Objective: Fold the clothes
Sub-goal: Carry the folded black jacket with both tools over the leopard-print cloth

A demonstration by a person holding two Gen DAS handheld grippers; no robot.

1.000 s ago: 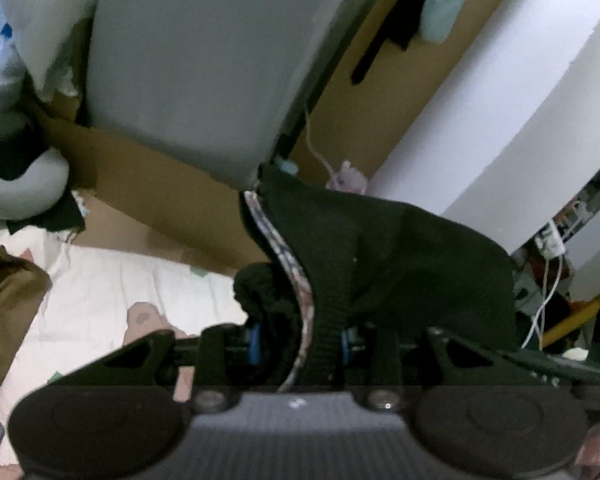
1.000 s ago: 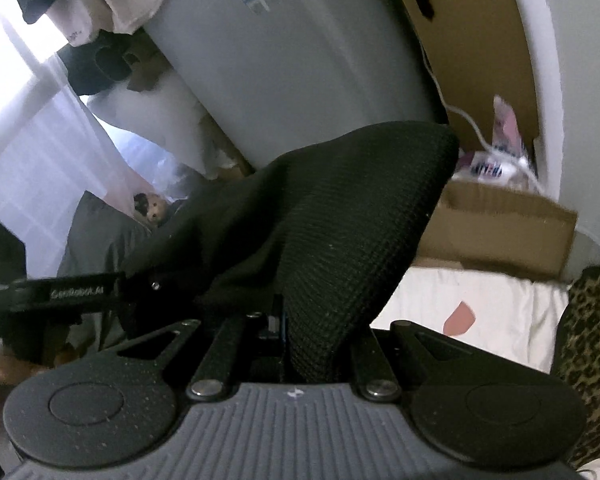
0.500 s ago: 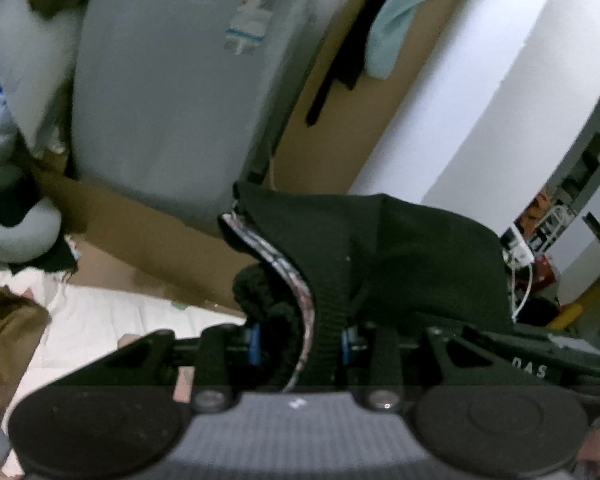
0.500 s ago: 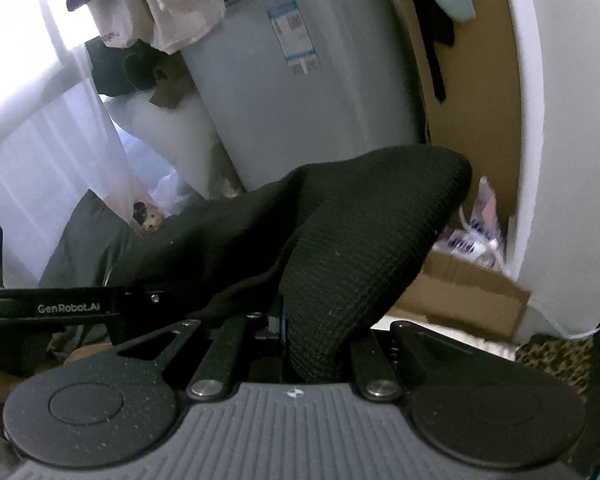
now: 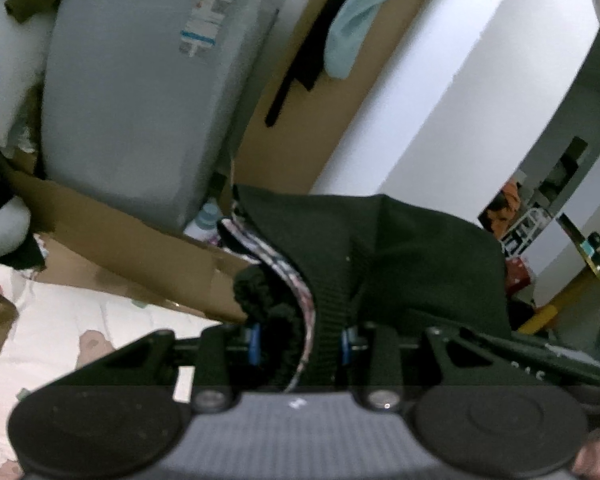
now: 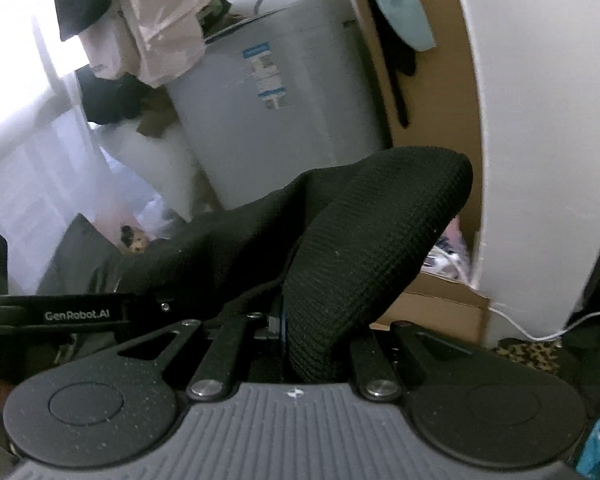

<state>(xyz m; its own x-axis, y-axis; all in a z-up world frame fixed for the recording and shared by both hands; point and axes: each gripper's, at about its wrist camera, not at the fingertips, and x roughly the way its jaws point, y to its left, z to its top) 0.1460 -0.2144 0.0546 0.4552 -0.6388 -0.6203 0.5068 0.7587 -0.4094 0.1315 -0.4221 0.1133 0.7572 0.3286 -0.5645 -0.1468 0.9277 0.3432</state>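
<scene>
Left gripper [image 5: 300, 344] and right gripper [image 6: 300, 332] both clenched on the black knit garment [image 6: 364, 240], held aloft. Keep the top edge taut and level before laying down.

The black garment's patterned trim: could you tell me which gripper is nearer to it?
Left. The left gripper clamps the black garment right at its patterned trim; the right gripper holds plain knit, no trim visible there.

Your two wrist views look forward and upward from close behind each gripper, both sharing the black garment [image 5: 400, 256] up close and the far grey appliance [image 6: 276, 120].
</scene>
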